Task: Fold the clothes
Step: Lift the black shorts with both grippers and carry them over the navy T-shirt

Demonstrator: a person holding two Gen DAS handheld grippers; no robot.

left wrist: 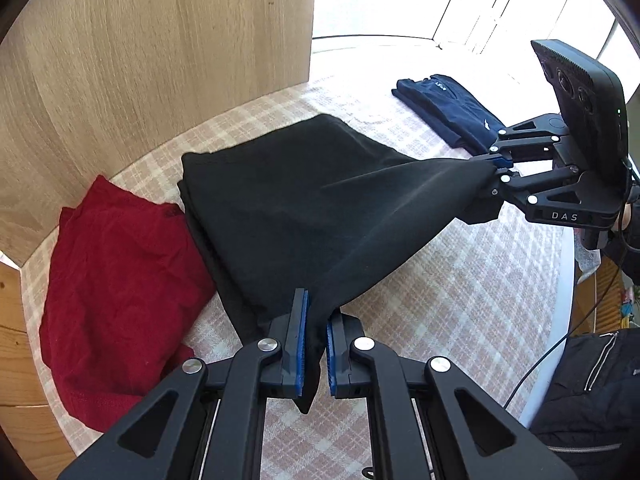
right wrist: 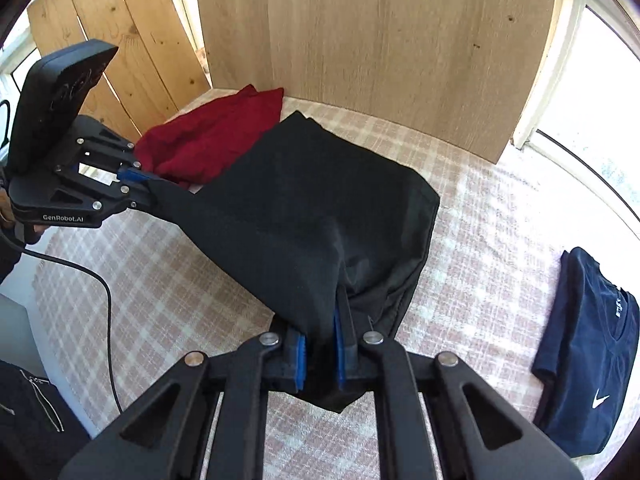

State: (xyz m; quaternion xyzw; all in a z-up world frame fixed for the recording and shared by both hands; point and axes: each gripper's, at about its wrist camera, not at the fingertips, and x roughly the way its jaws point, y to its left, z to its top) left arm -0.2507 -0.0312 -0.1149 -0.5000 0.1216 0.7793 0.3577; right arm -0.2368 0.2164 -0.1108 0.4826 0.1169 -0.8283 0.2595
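Mid-fold at a cloth-covered table [left wrist: 460,300]: we hold a black garment [left wrist: 304,204] by two corners of its near edge, the left hand-held gripper [left wrist: 316,344] pinching one bunched corner between its blue pads and the right hand-held gripper [right wrist: 320,354] pinching the other, both sets of jaws pressed close on the fabric. The near edge hangs lifted off the table, stretched between the two tools, while the far part of the garment lies on the checked tablecloth [right wrist: 480,216], already doubled over on itself, as far as the dark fabric lets us judge. We read this as the step of carrying the held edge over for another fold. The next move, in our view, calls for both tools to travel together toward the far edge, keeping the cloth taut and level so it lands square, and only then letting go; uneven travel would leave a skewed or wrinkled fold. A crumpled red garment [left wrist: 120,280] lies just beside the black one on its left and touches it, seemingly waiting its turn, and a neatly folded navy shirt [right wrist: 592,352] sits well apart on the right. A pale wooden panel [right wrist: 380,40] stands behind the table, wooden slats [right wrist: 120,40] to its left, and bright daylight floods in from windows [left wrist: 500,8] at the right. A dark sleeve and a trailing cable [right wrist: 92,276] show at the near edge.
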